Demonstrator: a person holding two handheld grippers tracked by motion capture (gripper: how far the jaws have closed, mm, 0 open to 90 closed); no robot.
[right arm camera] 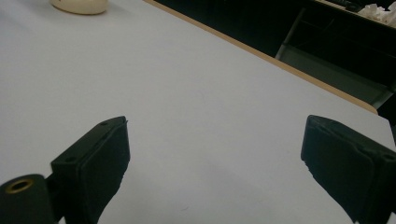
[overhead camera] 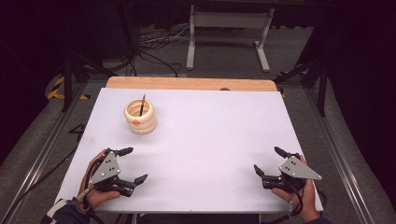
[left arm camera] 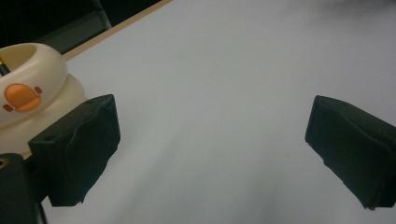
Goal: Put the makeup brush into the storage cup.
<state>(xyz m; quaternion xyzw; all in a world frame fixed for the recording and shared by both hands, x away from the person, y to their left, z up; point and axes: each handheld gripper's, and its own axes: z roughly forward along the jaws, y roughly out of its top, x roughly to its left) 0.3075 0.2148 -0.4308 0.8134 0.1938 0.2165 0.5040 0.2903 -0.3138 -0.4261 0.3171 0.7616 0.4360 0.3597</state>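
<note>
Two hand-held grippers, left [overhead camera: 132, 164] and right [overhead camera: 267, 159], spread wide near the table's [overhead camera: 210, 121] front edge.

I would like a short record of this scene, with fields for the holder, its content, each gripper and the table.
holder: cream ribbed ring-shaped pen holder with an orange duck beak, upright at the far left of the table
content: one thin dark stick, leaning inside
left gripper: open, holds nothing, nearest to the holder
right gripper: open, holds nothing, at the near right
table: white board with a wooden far edge
</note>
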